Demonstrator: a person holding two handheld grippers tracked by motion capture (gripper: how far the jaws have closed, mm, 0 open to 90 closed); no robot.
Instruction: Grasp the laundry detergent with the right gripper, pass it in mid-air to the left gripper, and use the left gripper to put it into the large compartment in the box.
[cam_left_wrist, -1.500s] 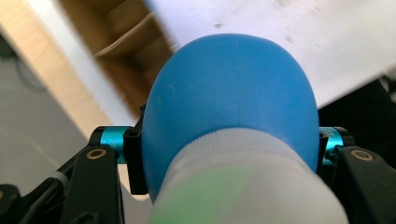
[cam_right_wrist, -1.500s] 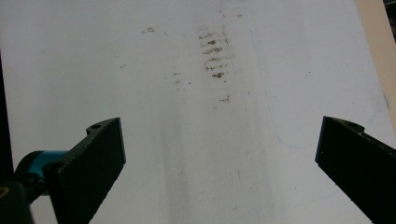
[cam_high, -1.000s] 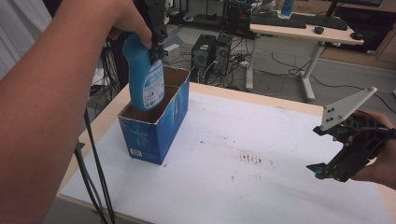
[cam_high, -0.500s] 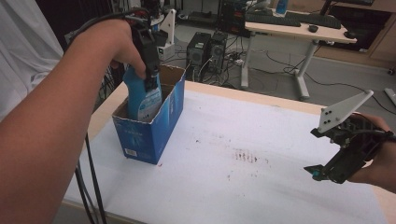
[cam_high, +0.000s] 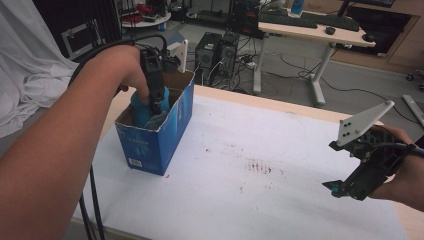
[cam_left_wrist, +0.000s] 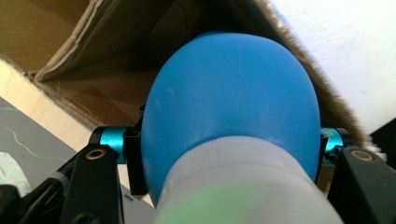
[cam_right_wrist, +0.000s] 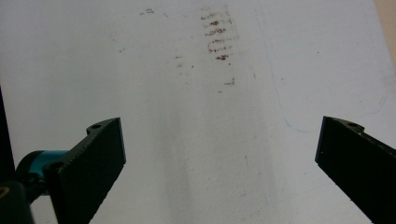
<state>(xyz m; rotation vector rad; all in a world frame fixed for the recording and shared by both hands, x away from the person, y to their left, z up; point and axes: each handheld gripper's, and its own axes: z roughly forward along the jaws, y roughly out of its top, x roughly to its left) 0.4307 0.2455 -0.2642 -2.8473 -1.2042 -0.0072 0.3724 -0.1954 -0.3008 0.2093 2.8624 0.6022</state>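
**Blue bottle going down into the box**

The left gripper (cam_high: 154, 97) has its jaws clamped on the bottle (cam_left_wrist: 231, 107), a blue plastic one with a rounded shoulder and a pale ribbed cap. In the left gripper view the jaws press on either side of the body just below that shoulder. From the high view the bottle (cam_high: 145, 107) sits mostly inside the open blue box (cam_high: 150, 142) at the left of the tabletop (cam_high: 260, 200), only its top showing above the rim.

Judging by its look, the bottle is smooth moulded plastic: stiff enough to take a firm squeeze, but slick and curved, so it could twist or slide if gripped on the dome itself. The straighter body below the shoulder, where the jaws are now, looks the safest hold. If full, it would be moderately heavy and bottom-weighted; whether it is full cannot be told. The box is thin cardboard with loose flaps, light and likely to shift if the bottle catches a wall.

The right gripper (cam_high: 350, 187) hovers over the bare tabletop at the right, jaws wide and holding nothing.
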